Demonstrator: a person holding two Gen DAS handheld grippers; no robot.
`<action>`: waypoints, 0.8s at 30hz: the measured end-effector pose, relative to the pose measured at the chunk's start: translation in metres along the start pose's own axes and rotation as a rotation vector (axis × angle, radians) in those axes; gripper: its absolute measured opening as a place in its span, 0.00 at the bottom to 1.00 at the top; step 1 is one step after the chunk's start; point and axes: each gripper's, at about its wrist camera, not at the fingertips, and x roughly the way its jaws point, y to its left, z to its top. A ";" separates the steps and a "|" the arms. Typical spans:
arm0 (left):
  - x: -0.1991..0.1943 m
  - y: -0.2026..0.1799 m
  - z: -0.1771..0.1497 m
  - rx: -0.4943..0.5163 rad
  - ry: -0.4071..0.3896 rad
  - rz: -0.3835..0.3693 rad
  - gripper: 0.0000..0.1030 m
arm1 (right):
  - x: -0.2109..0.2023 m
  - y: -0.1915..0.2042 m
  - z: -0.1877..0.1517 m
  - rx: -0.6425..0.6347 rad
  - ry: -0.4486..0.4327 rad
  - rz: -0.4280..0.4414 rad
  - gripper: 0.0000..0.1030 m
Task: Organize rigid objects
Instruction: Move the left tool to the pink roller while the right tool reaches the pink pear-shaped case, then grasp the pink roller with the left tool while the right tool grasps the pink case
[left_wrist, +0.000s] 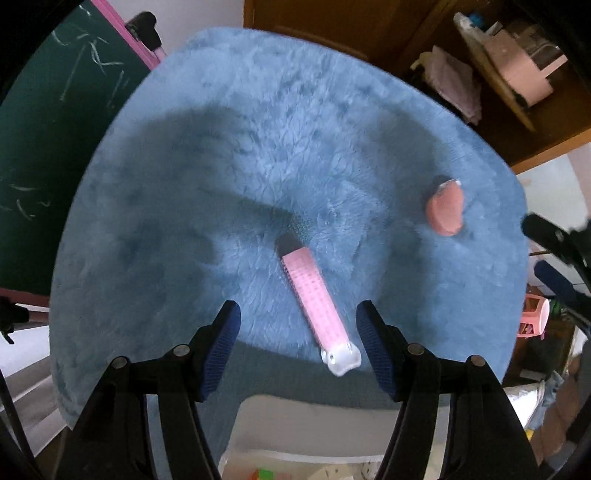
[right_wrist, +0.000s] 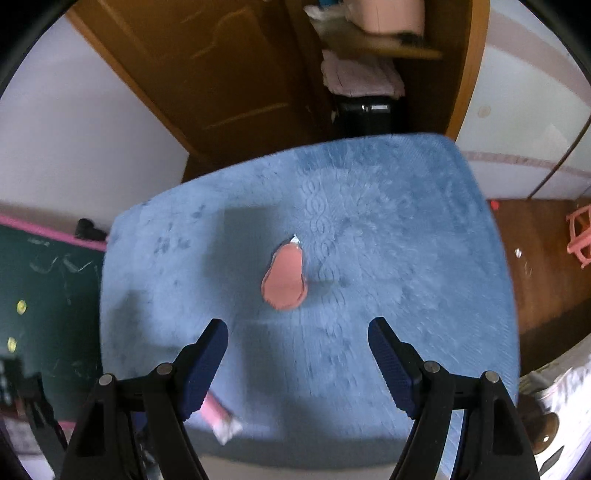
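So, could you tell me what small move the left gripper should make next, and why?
Probably ease the left gripper forward and down around the pink hair clip: it is open, empty, and the clip lies loose on the blue mat, angled between its fingers.

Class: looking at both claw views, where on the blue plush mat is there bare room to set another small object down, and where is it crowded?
The blue mat is bare from the pink clip to the chalkboard side, and beyond the salmon oval piece toward the wooden cabinet. The near edge by the clip is tightest.

Both wrist views look down, seemingly close, sharing the blue mat (left_wrist: 258, 147) (right_wrist: 388, 221).
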 end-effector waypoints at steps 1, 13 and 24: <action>0.006 -0.001 0.002 0.001 0.010 0.007 0.67 | 0.014 0.000 0.005 0.007 0.014 -0.011 0.77; 0.059 0.005 0.013 -0.059 0.124 0.037 0.67 | 0.092 0.024 0.021 -0.043 0.103 -0.095 0.77; 0.070 -0.004 0.006 -0.046 0.115 0.065 0.67 | 0.119 0.047 0.008 -0.165 0.126 -0.208 0.55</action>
